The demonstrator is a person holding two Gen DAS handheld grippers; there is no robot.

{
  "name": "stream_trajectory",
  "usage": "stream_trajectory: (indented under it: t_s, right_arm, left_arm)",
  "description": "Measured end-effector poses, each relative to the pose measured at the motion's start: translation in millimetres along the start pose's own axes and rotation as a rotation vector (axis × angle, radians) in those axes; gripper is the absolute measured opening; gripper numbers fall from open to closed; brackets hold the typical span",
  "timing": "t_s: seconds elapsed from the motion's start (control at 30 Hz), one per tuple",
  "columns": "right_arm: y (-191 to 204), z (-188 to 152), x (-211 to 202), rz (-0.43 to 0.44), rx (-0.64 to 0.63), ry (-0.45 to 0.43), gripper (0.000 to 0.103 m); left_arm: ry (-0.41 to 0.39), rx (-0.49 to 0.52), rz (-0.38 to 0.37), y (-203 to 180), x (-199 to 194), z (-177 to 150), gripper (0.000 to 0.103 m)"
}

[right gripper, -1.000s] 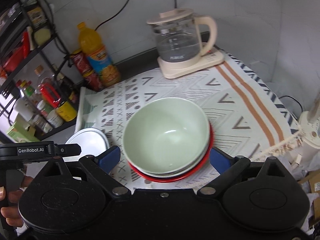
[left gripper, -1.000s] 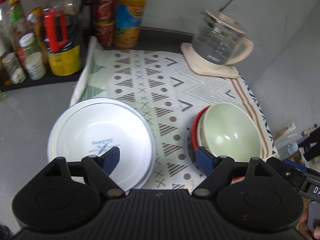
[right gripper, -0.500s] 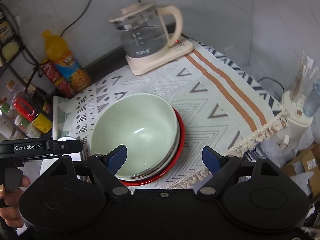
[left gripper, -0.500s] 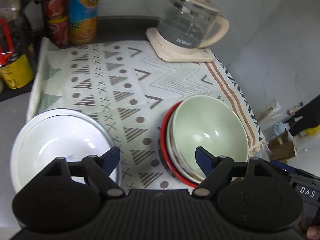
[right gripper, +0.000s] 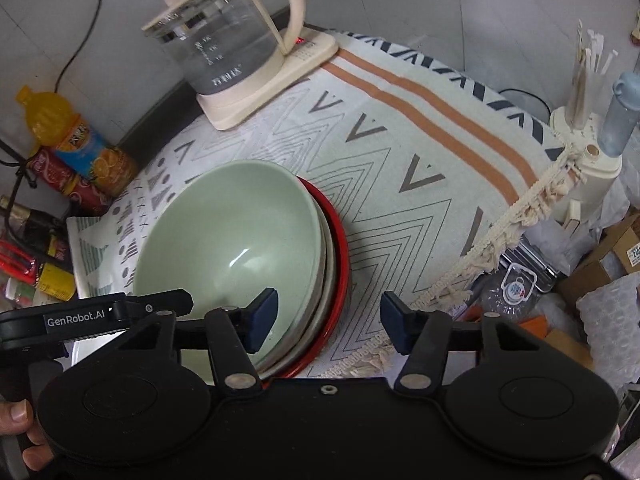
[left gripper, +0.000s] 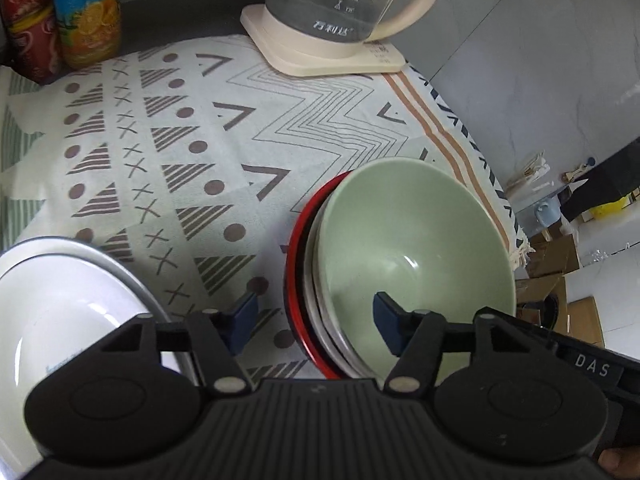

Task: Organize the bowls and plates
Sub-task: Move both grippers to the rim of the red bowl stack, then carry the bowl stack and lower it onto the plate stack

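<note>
Both hand-held grippers open at the stacked dishes.
Green bowl (left gripper: 416, 240) sits atop a grey dish in the red plate (left gripper: 296, 248) on the patterned cloth (left gripper: 192, 128); left hand-held gripper (left gripper: 314, 322) and right hand-held gripper (right gripper: 328, 318) straddle opposite rims (jaws spread, nothing held).

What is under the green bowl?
The green bowl sits on a grey-white dish, itself on a red plate. Only their rims show; anything more between them is covered.
</note>
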State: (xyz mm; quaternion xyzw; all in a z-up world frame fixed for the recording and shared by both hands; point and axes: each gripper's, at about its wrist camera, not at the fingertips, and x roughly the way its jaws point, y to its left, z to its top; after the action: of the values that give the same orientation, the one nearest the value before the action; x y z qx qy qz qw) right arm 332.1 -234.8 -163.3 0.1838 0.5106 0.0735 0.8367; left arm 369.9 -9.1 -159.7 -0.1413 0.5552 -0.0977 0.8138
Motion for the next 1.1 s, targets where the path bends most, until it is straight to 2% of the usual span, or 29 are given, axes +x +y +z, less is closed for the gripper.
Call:
stream_trajectory:
  t_s: [0.17,0.2,0.37,0.67,1.1]
  right_arm:
    - [2.7,2.2,17.1,-0.021,0.025,0.026,0.038]
    - [3.3,2.5,20.0,-0.021,0.031,0.031,0.034]
    - [3.3,1.5,36.3,-0.038,0.054,0.057,0.028]
    - [9.1,-1.8,32.8,-0.055,0.019,0.042,0.024]
    - [24.6,9.7,4.8,-0.001,-0.05,-0.015,0.025]
  left_arm:
    - [0.044,-0.009,-0.031,5.0,16.9,7.8,0.04]
    - [0.05,-0.009,-0.033,5.5,19.9,8.9,0.039]
    - [0.082,-0.03,-0.026,12.8,33.3,14.4,0.027]
    - [0.082,-0.009,-0.017,10.9,31.4,13.9,0.026]
    - [-0.005,-0.048,-0.007,5.9,-8.2,14.1,0.027]
